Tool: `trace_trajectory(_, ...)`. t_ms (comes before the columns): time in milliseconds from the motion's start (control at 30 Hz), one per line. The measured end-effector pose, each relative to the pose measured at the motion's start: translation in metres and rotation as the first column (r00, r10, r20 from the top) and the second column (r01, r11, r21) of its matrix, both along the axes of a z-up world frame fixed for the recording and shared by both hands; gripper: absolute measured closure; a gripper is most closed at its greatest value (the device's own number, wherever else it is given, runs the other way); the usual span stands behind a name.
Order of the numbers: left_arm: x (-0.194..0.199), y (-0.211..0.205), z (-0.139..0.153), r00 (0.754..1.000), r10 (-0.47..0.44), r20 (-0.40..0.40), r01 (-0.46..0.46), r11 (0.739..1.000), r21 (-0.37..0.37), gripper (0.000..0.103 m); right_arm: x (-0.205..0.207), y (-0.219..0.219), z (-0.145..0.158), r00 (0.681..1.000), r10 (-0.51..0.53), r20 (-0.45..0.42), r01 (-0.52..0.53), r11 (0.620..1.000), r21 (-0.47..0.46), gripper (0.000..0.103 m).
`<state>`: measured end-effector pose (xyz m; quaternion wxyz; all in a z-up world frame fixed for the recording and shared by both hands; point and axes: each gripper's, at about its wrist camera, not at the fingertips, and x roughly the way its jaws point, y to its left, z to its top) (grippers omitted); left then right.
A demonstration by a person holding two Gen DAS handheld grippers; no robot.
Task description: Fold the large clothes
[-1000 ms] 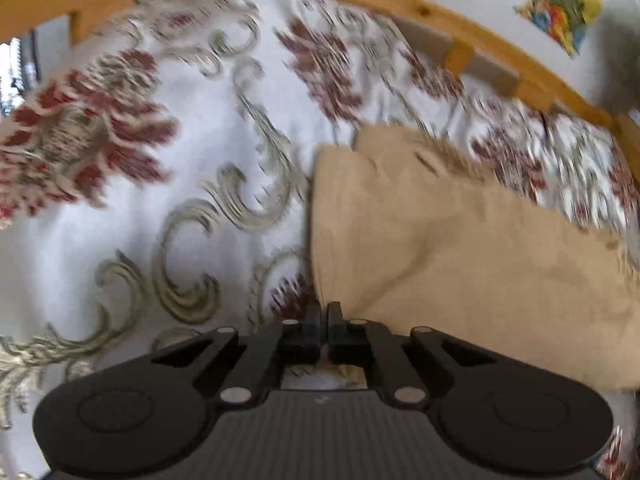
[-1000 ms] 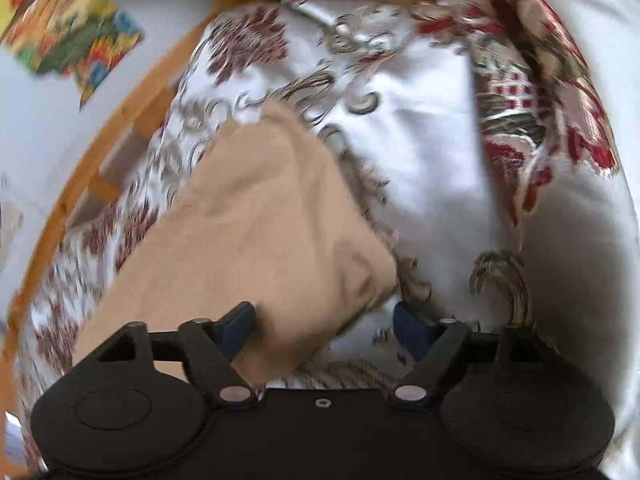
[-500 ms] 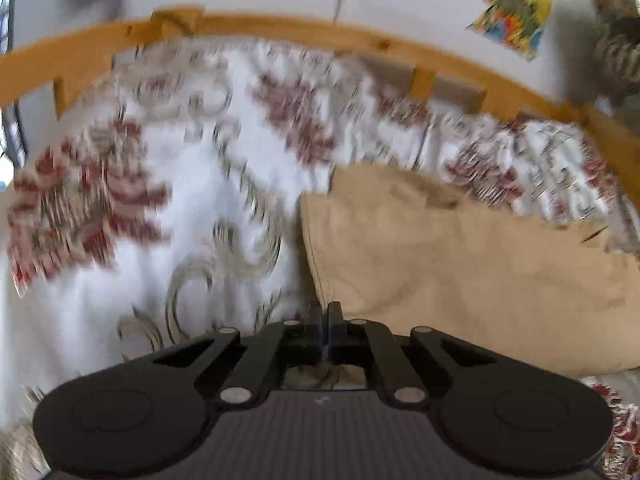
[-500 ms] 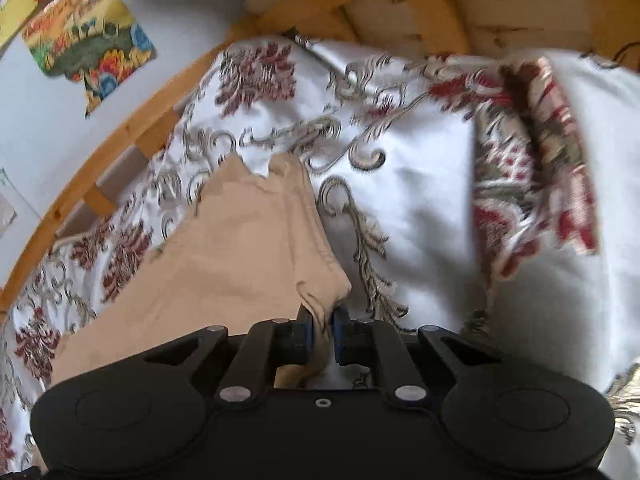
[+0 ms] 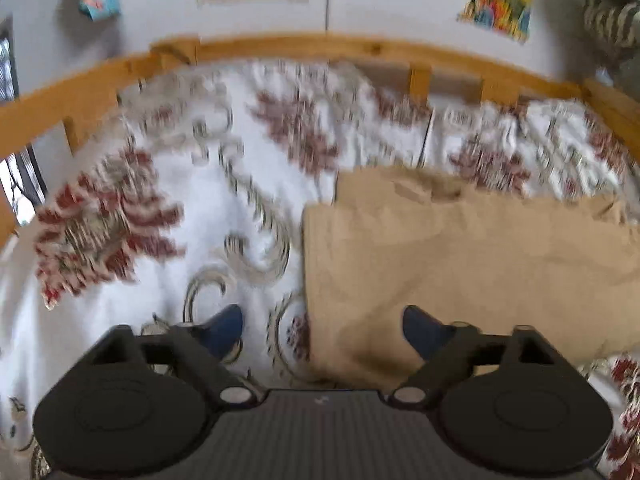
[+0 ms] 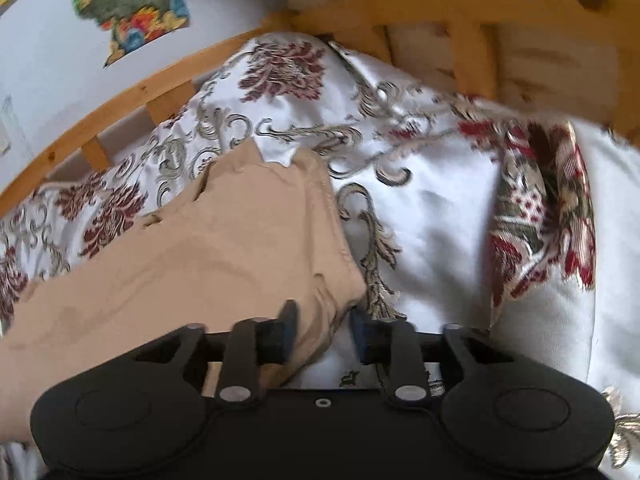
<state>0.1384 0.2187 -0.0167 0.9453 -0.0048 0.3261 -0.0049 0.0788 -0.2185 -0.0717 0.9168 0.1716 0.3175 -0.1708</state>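
Left hand-held gripper hangs with jaws wide apart over the near left corner of the folded tan garment. Right hand-held gripper, partly parted, straddles its near right corner. Bare bedspread extends to the wooden bed rail.

A bed with a patterned spread, tan garment on top

The wooden frame rails curve round a white cover worked with dark red flowers and grey-gold scrolls. A folded tan garment lies flat on the cover, its near corner rumpled towards the front edge. To the right of it, a cushion in red, green and white pattern sits on the cover by the headboard slats
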Motion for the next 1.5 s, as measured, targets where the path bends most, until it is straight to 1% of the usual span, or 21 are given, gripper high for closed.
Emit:
trace_trajectory(67, -0.006, -0.015, 0.004, 0.999, -0.021, 0.048, 0.019, 0.999, 0.034, 0.005, -0.001, 0.019, 0.005, 1.000, -0.007, -0.001, 0.007, 0.991, -0.136, 0.042)
trace_trajectory(133, -0.005, -0.036, 0.003, 0.995, -0.025, 0.092, 0.019, 0.997, 0.068, 0.002, -0.004, 0.039, 0.011, 0.999, 0.022, 0.036, -0.012, 0.969, -0.246, 0.040)
trace_trajectory(167, -0.002, -0.049, 0.001, 0.993, -0.035, 0.112, 0.026, 0.997, 0.078, 0.002, -0.005, 0.050, 0.014, 0.996, 0.046, 0.071, -0.024, 0.957, -0.291, 0.036)
trace_trajectory(267, 0.021, -0.087, -0.001, 0.991, -0.036, 0.127, 0.025, 0.996, 0.084, 0.001, 0.009, 0.075, 0.018, 0.966, 0.207, 0.153, -0.148, 0.932, -0.331, 0.025)
trace_trajectory(333, 0.040, -0.107, -0.003, 0.986, -0.046, 0.158, 0.033, 0.996, 0.084, 0.000, 0.031, 0.093, 0.016, 0.932, 0.329, 0.151, -0.251, 0.889, -0.383, 0.022)
trace_trajectory(400, 0.059, -0.125, -0.007, 0.982, -0.069, 0.176, 0.051, 0.993, 0.105, 0.000, 0.055, 0.112, 0.011, 0.909, 0.398, 0.125, -0.311, 0.846, -0.433, 0.015)
trace_trajectory(467, 0.078, -0.142, -0.011, 0.977, -0.095, 0.189, 0.070, 0.988, 0.135, 0.000, 0.080, 0.126, 0.007, 0.888, 0.443, 0.122, -0.343, 0.816, -0.465, 0.015)
trace_trajectory(533, 0.095, -0.155, -0.020, 0.976, -0.106, 0.190, 0.074, 0.983, 0.167, 0.000, 0.103, 0.136, 0.003, 0.869, 0.481, 0.118, -0.381, 0.803, -0.459, 0.013)
trace_trajectory(633, 0.118, -0.166, -0.043, 0.985, -0.095, 0.142, 0.065, 0.977, 0.201, 0.000, 0.127, 0.149, -0.008, 0.858, 0.509, 0.073, -0.427, 0.785, -0.449, 0.009)
trace_trajectory(700, 0.128, -0.162, -0.059, 0.993, -0.083, 0.084, 0.068, 0.984, 0.168, 0.000, 0.136, 0.159, -0.026, 0.858, 0.513, 0.009, -0.451, 0.762, -0.465, 0.009)
trace_trajectory(733, 0.132, -0.157, -0.068, 0.996, -0.073, 0.054, 0.065, 0.989, 0.129, 0.000, 0.138, 0.162, -0.035, 0.856, 0.517, -0.008, -0.460, 0.755, -0.468, 0.009)
trace_trajectory(800, 0.135, -0.149, -0.078, 0.997, -0.070, 0.044, 0.067, 0.995, 0.068, 0.000, 0.141, 0.167, -0.046, 0.858, 0.513, -0.023, -0.460, 0.748, -0.479, 0.007)
trace_trajectory(867, 0.136, -0.145, -0.084, 0.996, -0.070, 0.047, 0.068, 0.997, 0.048, 0.000, 0.141, 0.169, -0.052, 0.860, 0.510, -0.011, -0.450, 0.747, -0.489, 0.006)
trace_trajectory(1000, 0.134, -0.146, -0.087, 0.996, -0.068, 0.053, 0.064, 0.996, 0.063, 0.000, 0.147, 0.164, -0.060, 0.866, 0.501, -0.003, -0.446, 0.769, -0.458, 0.002)
trace_trajectory(1067, 0.133, -0.141, -0.078, 0.997, -0.065, 0.032, 0.064, 0.997, 0.043, 0.000, 0.140, 0.155, -0.054, 0.853, 0.521, 0.025, -0.465, 0.783, -0.413, 0.002)
trace_trajectory(1133, 0.126, -0.131, -0.065, 0.999, -0.042, 0.020, 0.041, 0.999, 0.027, 0.000, 0.126, 0.136, -0.039, 0.844, 0.529, 0.090, -0.471, 0.811, -0.347, 0.005)
trace_trajectory(1200, 0.108, -0.113, -0.055, 0.996, -0.036, 0.081, 0.037, 0.999, -0.008, 0.000, 0.102, 0.115, -0.023, 0.874, 0.463, 0.148, -0.393, 0.852, -0.346, 0.003)
trace_trajectory(1267, 0.097, -0.098, -0.053, 0.992, -0.004, 0.124, 0.006, 1.000, -0.014, 0.000, 0.086, 0.094, -0.016, 0.901, 0.406, 0.155, -0.332, 0.873, -0.357, 0.002)
trace_trajectory(1300, 0.096, -0.093, -0.055, 0.993, 0.016, 0.118, -0.015, 1.000, -0.009, 0.000, 0.082, 0.085, -0.015, 0.914, 0.380, 0.142, -0.311, 0.882, -0.355, 0.002)
trace_trajectory(1400, 0.106, -0.087, -0.073, 0.996, 0.072, 0.045, -0.074, 0.996, 0.052, 0.000, 0.081, 0.065, -0.027, 0.953, 0.294, 0.079, -0.248, 0.901, -0.355, 0.002)
trace_trajectory(1500, 0.106, -0.090, -0.086, 0.995, 0.072, 0.075, -0.078, 0.994, 0.080, 0.000, 0.084, 0.062, -0.048, 0.956, 0.288, 0.049, -0.253, 0.901, -0.353, 0.001)
